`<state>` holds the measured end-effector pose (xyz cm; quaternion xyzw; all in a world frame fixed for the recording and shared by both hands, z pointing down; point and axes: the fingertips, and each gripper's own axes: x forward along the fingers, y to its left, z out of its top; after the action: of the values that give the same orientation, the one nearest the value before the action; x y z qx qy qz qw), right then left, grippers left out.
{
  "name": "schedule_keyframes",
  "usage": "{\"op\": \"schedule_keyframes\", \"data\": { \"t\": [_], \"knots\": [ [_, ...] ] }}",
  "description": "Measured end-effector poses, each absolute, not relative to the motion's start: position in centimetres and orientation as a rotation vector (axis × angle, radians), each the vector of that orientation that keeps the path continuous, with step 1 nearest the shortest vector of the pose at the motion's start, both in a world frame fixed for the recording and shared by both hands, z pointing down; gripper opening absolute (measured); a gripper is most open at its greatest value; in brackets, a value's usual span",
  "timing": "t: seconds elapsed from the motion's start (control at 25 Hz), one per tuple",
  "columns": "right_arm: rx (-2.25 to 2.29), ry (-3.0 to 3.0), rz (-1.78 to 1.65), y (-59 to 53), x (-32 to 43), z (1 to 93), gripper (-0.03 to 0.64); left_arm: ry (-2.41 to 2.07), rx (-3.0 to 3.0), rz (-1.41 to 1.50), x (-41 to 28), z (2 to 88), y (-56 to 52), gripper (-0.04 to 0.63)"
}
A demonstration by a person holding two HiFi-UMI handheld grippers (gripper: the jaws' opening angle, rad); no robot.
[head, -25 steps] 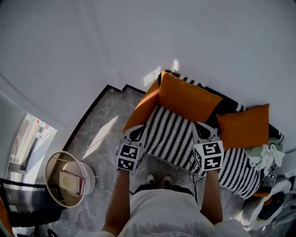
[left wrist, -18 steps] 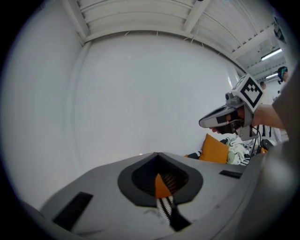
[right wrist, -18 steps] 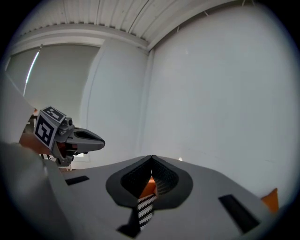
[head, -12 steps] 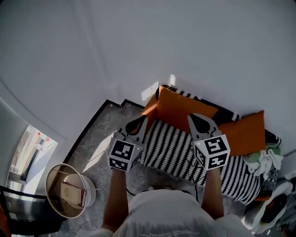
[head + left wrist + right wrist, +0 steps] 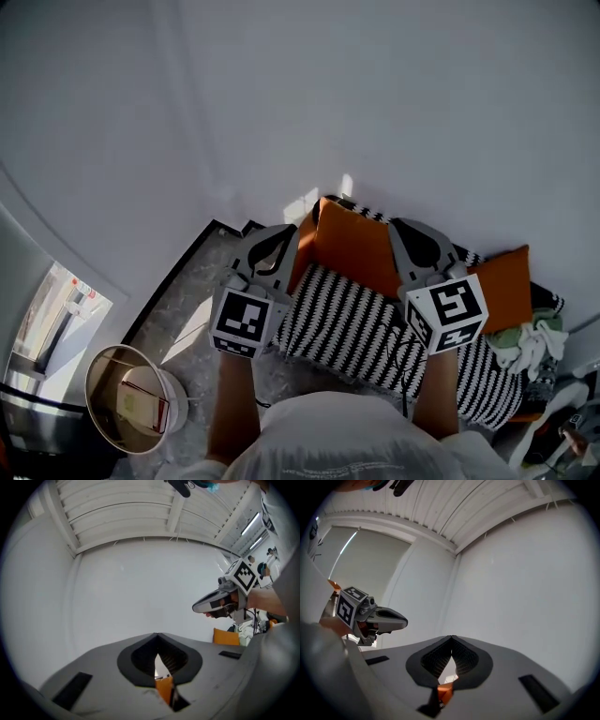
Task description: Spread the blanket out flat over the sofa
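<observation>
Item: black-and-white striped fabric blanket [image 5: 347,323], orange-backed, rumpled, not yet flat. I hold left gripper [image 5: 269,246] and right gripper [image 5: 417,242] high, both apparently clenched on its orange edge. Spreading outstanding.

The right gripper [image 5: 451,638] pinches the orange blanket [image 5: 446,692].

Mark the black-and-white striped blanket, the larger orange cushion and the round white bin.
black-and-white striped blanket [image 5: 347,323]: head view, middle of its striped surface.
larger orange cushion [image 5: 354,246]: head view, centre of its face.
round white bin [image 5: 178,403]: head view, outer wall.
</observation>
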<state>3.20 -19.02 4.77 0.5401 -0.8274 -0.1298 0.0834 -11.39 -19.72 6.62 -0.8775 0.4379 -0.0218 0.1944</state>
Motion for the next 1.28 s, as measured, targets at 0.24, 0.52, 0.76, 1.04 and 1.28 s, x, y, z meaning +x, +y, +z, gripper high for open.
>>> {"op": "schedule_keyframes", "data": {
  "t": [0.24, 0.52, 0.76, 1.04, 1.28],
  "knots": [
    [1.581, -2.455, -0.444, -19.0, 2.5, 4.3, 0.002, 1.192, -2.438, -0.041, -11.0, 5.2, -19.9, 0.011],
    [1.552, -2.442, -0.406, -20.0, 2.6, 5.6, 0.002, 1.163, -2.439, -0.062, -10.0, 5.5, -20.5, 0.011],
    [1.550, -2.429, -0.403, -20.4, 2.7, 5.9, 0.002, 1.163, -2.443, -0.065, -9.8, 5.8, -20.8, 0.010],
    [1.553, -2.432, -0.378, -20.7, 2.7, 6.8, 0.002, 1.179, -2.453, -0.097, -10.1, 7.2, -21.2, 0.010],
    [1.535, -2.419, -0.350, -21.0, 2.7, 8.2, 0.002, 1.222, -2.455, -0.049, -10.9, 7.7, -21.4, 0.010]
  ]
}}
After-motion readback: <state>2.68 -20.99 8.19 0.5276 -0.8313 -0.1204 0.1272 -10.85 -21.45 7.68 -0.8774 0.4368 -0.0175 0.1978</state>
